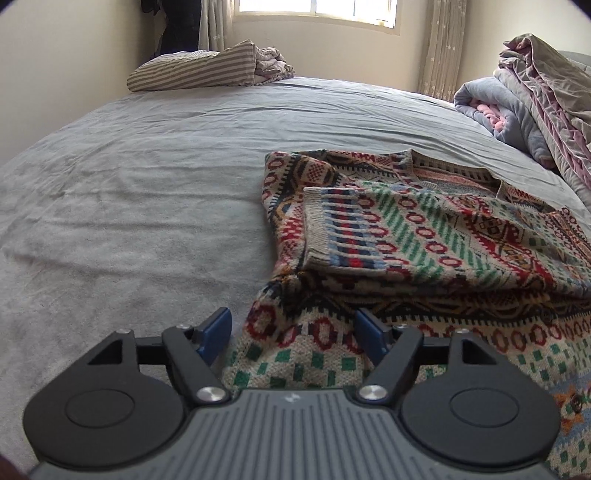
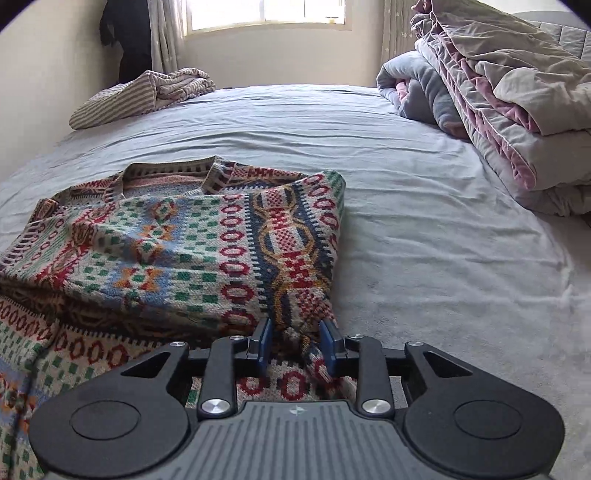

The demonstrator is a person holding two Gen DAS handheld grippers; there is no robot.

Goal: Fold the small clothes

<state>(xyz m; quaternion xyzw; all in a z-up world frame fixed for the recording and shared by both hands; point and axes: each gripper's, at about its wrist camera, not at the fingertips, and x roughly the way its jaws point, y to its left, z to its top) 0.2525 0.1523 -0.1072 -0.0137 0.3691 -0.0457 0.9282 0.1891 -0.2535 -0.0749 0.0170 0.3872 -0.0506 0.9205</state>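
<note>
**Sweater on the bed, a gripper at each near corner**

The sweater's [image 1: 424, 236] near hem is hidden under both gripper bodies, and its far side runs off the frame edge in each view, so its full outline cannot be made out. In the left view a button shows at the lower right, half cut off.

The sweater lies on the grey bed [image 1: 147, 184] with its neckline toward the window [image 1: 317, 9] and hem toward the cameras; its long axis runs from near to far. Both sleeves are folded in across the body, one cuff lying on top in the left view.

The left gripper [image 1: 293, 332] is spread wide, its blue pads either side of the near left corner without pinching it. The right gripper [image 2: 297, 347] is partly closed around a bunched fold at the near right corner; whether the pads actually press the knit I cannot tell.

A striped pillow [image 1: 192, 68] sits at the far left, folded quilts [image 2: 498, 92] on the right.
</note>
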